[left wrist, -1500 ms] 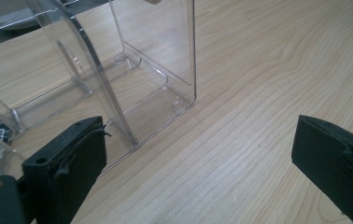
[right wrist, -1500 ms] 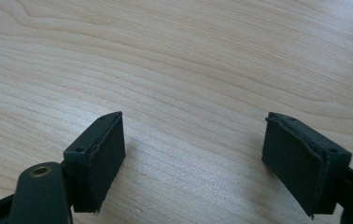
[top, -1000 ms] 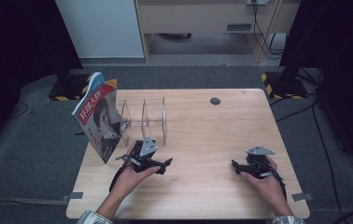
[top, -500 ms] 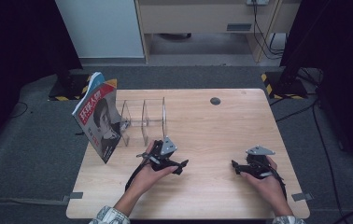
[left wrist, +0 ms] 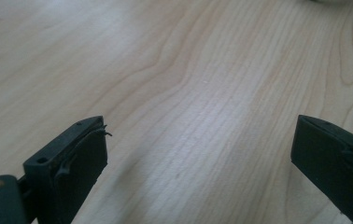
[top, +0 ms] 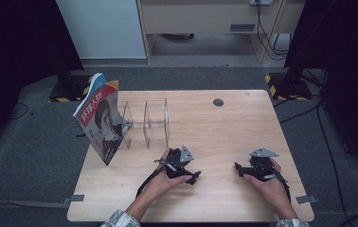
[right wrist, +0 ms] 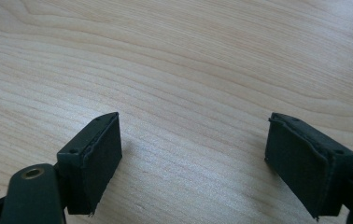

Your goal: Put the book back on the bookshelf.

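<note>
Two grippers low over the table (top: 224,127): magazine (top: 99,120) propped against the clear rack (top: 146,124) far left, left gripper (top: 193,177) nearby, jaws wide and empty; right gripper (top: 237,168) likewise spread on bare wood.

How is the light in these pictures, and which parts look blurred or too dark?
High view: the table is evenly lit, the room's sides fall into near black, and the clear rack is hard to make out. Left gripper view: the wood grain is sharp, the near jaws soft, with a faint shadow beside the left jaw. Right gripper view: similar, soft light, no glare.
</note>
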### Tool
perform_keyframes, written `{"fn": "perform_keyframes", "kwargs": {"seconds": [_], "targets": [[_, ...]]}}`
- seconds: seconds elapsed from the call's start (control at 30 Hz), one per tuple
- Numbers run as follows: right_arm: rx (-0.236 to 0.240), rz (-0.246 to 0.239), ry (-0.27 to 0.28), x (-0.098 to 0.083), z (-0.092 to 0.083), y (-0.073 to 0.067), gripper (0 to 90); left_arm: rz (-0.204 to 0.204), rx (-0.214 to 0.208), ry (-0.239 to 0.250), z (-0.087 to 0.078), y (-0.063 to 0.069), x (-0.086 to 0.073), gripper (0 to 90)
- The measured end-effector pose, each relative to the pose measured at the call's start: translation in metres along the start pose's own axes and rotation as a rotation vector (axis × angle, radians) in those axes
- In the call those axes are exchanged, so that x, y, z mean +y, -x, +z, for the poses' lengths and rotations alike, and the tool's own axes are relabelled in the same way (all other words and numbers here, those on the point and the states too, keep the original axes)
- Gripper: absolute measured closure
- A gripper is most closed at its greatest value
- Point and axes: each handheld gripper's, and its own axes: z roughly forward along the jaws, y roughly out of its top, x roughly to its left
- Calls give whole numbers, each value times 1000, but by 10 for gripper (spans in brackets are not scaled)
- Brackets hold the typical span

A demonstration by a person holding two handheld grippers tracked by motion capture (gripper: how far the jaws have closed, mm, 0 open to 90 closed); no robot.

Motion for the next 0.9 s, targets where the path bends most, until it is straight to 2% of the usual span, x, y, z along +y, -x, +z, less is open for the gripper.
{"fn": "perform_keyframes", "kwargs": {"seconds": [0.17,0.27,0.53,0.63,0.9], "targets": [[2,-3,0,0,0,0,187,0,-10,-8,10,6,4,32],[3,-1,-1,0,0,0,186,14,-17,-33,17,8,5,30],[4,-1,-2,0,0,0,183,-49,-15,-12,28,8,10,25],[4,-1,-2,0,0,0,183,-58,-7,-10,28,7,10,32],[3,-1,-2,0,0,0,182,-64,-23,-14,28,4,8,27]]}}
